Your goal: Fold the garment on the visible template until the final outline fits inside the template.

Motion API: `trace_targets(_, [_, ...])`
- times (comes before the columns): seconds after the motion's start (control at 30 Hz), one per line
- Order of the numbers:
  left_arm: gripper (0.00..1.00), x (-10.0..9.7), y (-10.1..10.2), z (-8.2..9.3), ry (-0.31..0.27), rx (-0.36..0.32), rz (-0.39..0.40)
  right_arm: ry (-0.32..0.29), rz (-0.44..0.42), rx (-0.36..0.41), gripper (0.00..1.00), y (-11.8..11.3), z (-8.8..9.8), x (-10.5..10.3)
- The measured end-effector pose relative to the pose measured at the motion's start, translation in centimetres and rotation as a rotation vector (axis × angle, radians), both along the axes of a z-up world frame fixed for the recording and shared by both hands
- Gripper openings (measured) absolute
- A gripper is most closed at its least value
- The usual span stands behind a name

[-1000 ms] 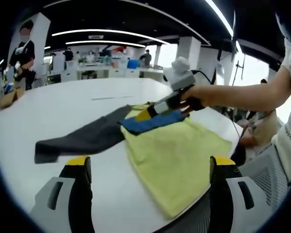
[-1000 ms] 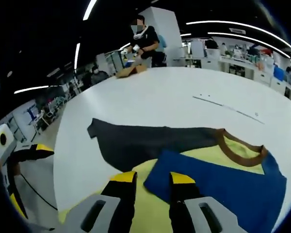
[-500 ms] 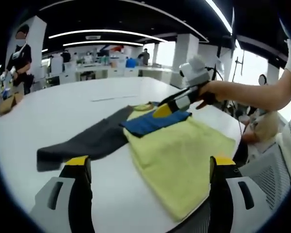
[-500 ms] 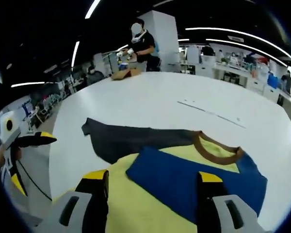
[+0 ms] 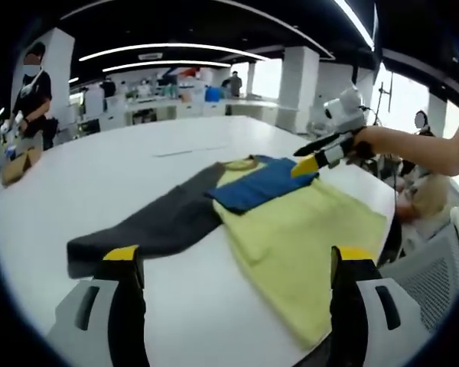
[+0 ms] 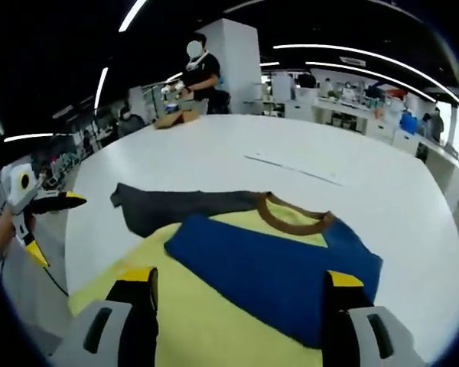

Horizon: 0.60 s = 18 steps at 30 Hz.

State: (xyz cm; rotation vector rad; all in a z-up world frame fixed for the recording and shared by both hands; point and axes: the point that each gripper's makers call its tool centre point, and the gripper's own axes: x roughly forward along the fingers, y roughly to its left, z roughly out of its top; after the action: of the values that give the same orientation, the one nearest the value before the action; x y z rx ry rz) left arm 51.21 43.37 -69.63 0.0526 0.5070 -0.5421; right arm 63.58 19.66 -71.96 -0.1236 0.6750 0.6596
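Shirt (image 6: 237, 306) flat on white bench (image 6: 214, 164): blue sleeve (image 6: 268, 264) folded across yellow body, grey sleeve (image 5: 149, 225) still outstretched. Left gripper (image 5: 229, 264) and right gripper (image 6: 239, 287) above cloth, jaws wide apart, empty. Roughly one fold done; grey sleeve and body remaining.

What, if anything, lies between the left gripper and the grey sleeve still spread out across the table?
Nothing visible does. The left gripper hovers open over bare white table, and the grey sleeve lies flat just beyond its fingers. The right gripper is off at the shirt's far side.
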Motion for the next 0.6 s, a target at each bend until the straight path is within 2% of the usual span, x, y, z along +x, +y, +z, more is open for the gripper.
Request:
trace_targets(0.2, [0.92,1.6,1.1,-0.1,-0.019,0.009,0.021,0.009,-0.071,0.002,0.87,-3.3,-0.1,0.0])
trace_targets(0.4, [0.84,3.1,1.9,-0.7,-0.020,0.050,0.031,0.025,-0.124,0.014,0.85,-6.0,-0.7,-0.2])
trace_targets(0.6, [0.71,4.5,2.6,-1.7,-0.021,0.088,0.046,0.042,-0.155,0.012,0.77,-8.4,-1.8,-0.7])
